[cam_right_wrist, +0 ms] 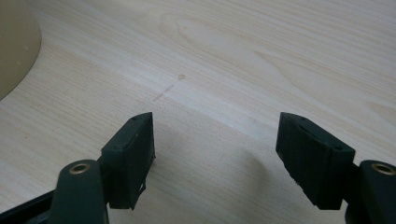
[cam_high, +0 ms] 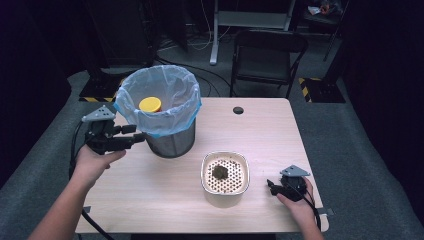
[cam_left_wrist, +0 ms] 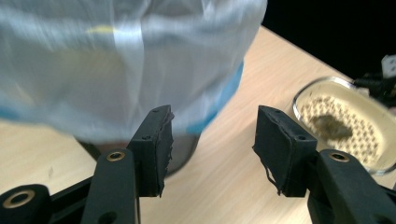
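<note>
Wastebasket (cam_high: 170,142), black wire mesh, round, lined with a thin translucent blue-white bag (cam_high: 165,95), stands left of centre in the high view; a yellow disc (cam_high: 150,104) lies inside. We log the left gripper (cam_high: 137,136) beside the bag's folded rim, held level, jaws apart in its own view with nothing between. Lower right, our right gripper (cam_high: 271,187) rests low on the pale wood table (cam_high: 150,200), jaws open and empty, near a cream perforated bowl (cam_high: 225,172).
</note>
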The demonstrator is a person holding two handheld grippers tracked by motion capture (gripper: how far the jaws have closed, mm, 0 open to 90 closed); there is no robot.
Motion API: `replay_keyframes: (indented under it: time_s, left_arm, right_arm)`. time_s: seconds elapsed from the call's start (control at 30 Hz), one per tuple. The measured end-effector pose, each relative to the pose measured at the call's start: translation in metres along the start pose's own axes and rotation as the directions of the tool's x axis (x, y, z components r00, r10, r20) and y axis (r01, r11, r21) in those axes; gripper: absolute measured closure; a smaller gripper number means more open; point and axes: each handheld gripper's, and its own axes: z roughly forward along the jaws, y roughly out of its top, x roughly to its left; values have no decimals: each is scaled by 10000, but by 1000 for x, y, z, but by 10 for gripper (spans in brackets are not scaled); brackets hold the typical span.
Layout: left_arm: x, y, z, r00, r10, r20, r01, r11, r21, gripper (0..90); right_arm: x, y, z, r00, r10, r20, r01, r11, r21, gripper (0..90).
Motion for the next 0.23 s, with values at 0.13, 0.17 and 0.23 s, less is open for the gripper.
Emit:
replay_keyframes:
  time_s: [0.13,0.17,0.23]
  left_arm:
    - [2,-20,6,10000,-26,-1,26,10000,48,463]
    - [2,-25,8,10000,-61,-32,61,10000,10,461]
    - [4,-38,11,9997,-24,-255,22,10000,-47,434]
  right_arm:
    - [0,0,0,9999,-40,123,40,10000,19,276]
    - [0,-1,0,9998,16,184,-15,10000,-74,276]
    - [1,-1,0,9997,175,192,-174,9998,-56,276]
